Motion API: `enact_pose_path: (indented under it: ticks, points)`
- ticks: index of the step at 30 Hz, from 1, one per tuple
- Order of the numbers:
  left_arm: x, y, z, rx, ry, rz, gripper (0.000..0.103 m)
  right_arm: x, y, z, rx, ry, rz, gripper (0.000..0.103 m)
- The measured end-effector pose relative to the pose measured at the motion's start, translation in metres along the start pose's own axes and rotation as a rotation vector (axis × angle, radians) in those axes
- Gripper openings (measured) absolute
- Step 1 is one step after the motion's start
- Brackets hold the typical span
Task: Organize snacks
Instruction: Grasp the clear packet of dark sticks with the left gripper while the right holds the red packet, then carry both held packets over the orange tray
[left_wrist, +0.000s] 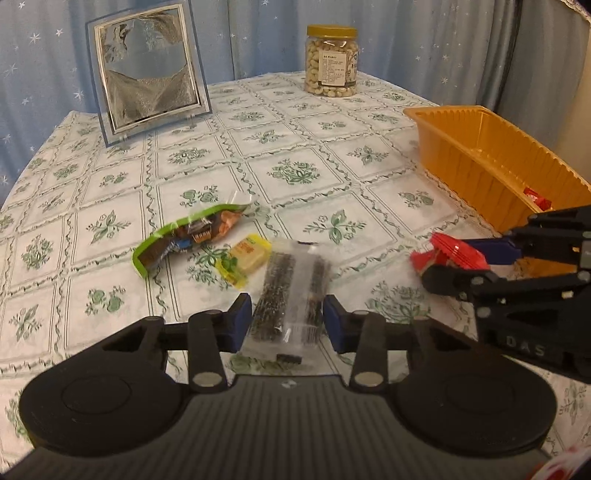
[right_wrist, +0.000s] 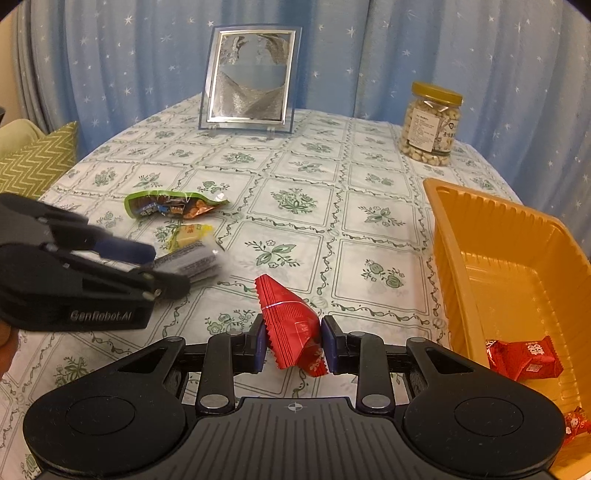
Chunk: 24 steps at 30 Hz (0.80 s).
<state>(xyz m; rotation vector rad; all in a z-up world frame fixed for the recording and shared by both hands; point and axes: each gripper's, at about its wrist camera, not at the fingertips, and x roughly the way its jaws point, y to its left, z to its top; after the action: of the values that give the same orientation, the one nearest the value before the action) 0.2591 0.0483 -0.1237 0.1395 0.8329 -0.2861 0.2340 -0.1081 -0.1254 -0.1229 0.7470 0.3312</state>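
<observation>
At lower centre, my right tool (right_wrist: 291, 345) pinches the red snack packet (right_wrist: 291, 325) by its crinkled edge, my left tool (left_wrist: 287, 319) clamps the clear seaweed packet (left_wrist: 291, 295), and either slick wrapper might slip before reaching the orange tray (right_wrist: 454, 258).

Tray side: bare bench (right_wrist: 369, 236) just left of the orange tray (right_wrist: 476, 236).
Farther left: green packet (right_wrist: 173, 205), yellow snack (right_wrist: 188, 232) block.

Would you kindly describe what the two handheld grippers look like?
Both are matte black plastic with blue finger pads. The left gripper and right gripper have ribbed bodies, round discs at each side, and silver pivot bolts. White lettering reads "GenRobot.AI" and "DAS". No cables show.
</observation>
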Motion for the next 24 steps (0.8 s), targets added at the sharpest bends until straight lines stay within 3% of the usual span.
enact_pose_path:
  ticks: [8, 24]
  points:
    - [0.005, -0.008, -0.003, 0.02, 0.005, 0.045, 0.037, -0.002, -0.001, -0.001, 0.014, -0.001, -0.008, 0.031]
    - [-0.059, -0.032, -0.023, -0.16, -0.032, 0.107, 0.035, -0.055, -0.008, -0.018, 0.131, -0.012, -0.006, 0.031]
